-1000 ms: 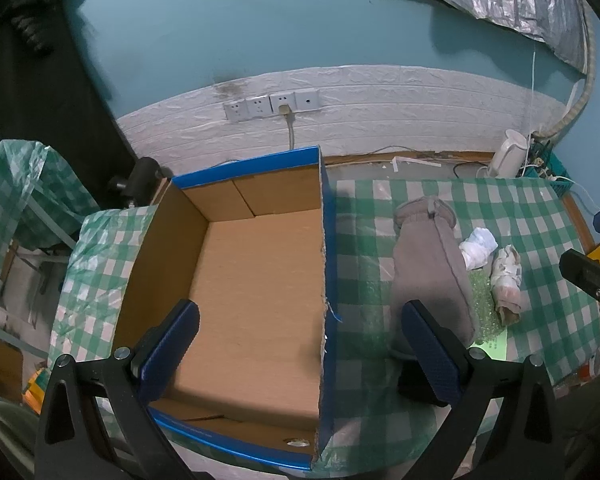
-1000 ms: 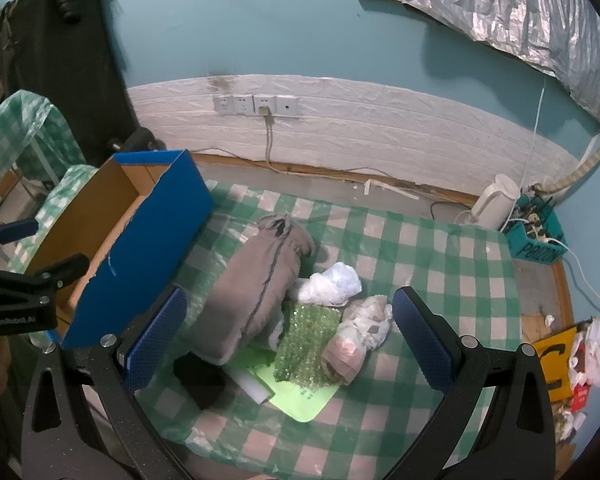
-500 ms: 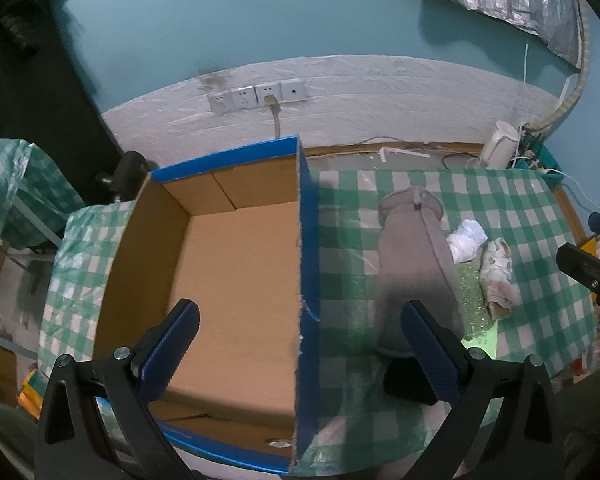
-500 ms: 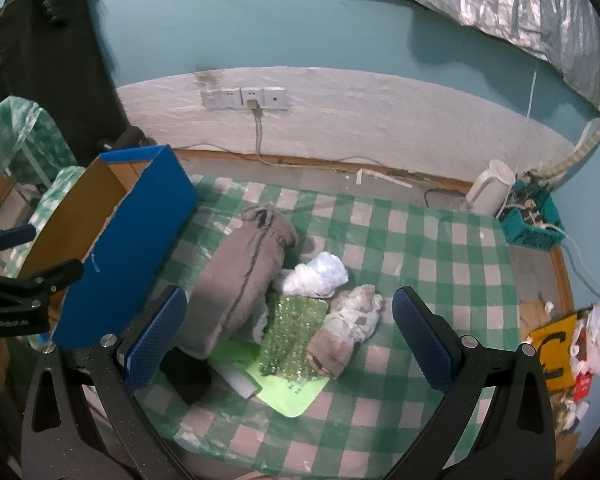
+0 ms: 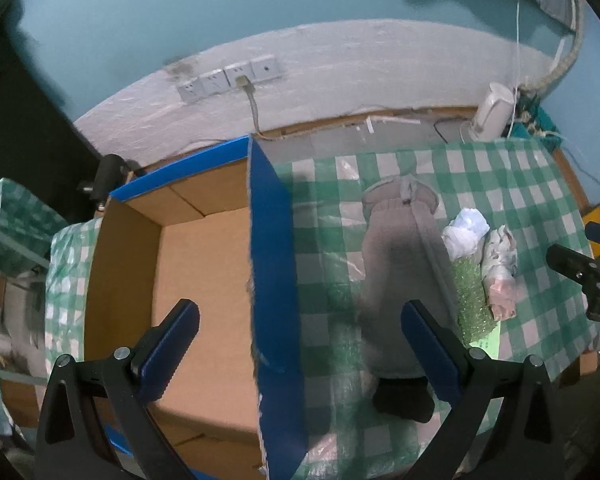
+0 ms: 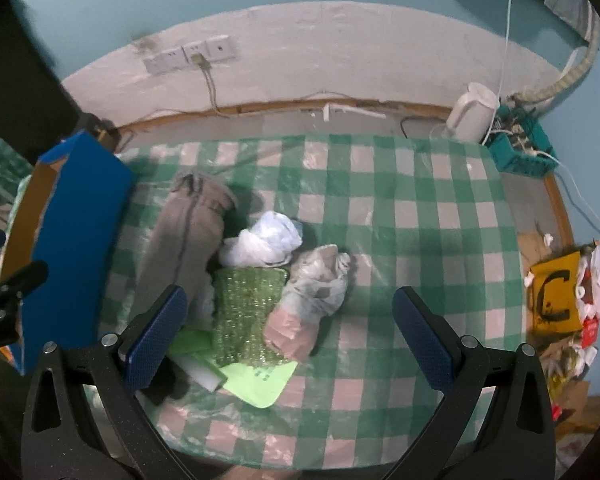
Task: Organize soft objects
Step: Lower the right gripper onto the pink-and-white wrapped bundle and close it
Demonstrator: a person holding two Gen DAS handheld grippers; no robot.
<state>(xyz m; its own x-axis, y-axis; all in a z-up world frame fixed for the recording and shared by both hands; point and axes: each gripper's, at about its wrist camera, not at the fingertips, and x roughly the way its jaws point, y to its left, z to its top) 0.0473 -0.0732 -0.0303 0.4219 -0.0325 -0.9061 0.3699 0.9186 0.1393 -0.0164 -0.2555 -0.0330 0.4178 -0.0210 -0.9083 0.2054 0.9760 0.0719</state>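
Left wrist view: left gripper (image 5: 300,344) spread wide, holding nothing; the blue wall of the box (image 5: 274,280) rises between its fingers.
Right wrist view: right gripper (image 6: 286,332) spread wide, holding nothing; the soft pile lies between its fingers and ahead.
Boxes: one, cardboard inside, blue outside, at the right gripper's far left.
Soft things: four in a cluster on the checked cloth (image 6: 420,208) — one grey garment (image 6: 184,236), one white bag (image 6: 266,240), one bubble wrap (image 6: 246,312), one pale bundle (image 6: 312,300).
Contact: wrap touches bag and bundle; garment just beside them.
Under the pile: one green sheet (image 6: 260,380), one white block (image 6: 202,372).
In the way: left finger (image 6: 156,336) overlaps the garment's near end.
Behind: one kettle (image 6: 470,114), one outlet strip (image 6: 192,54).
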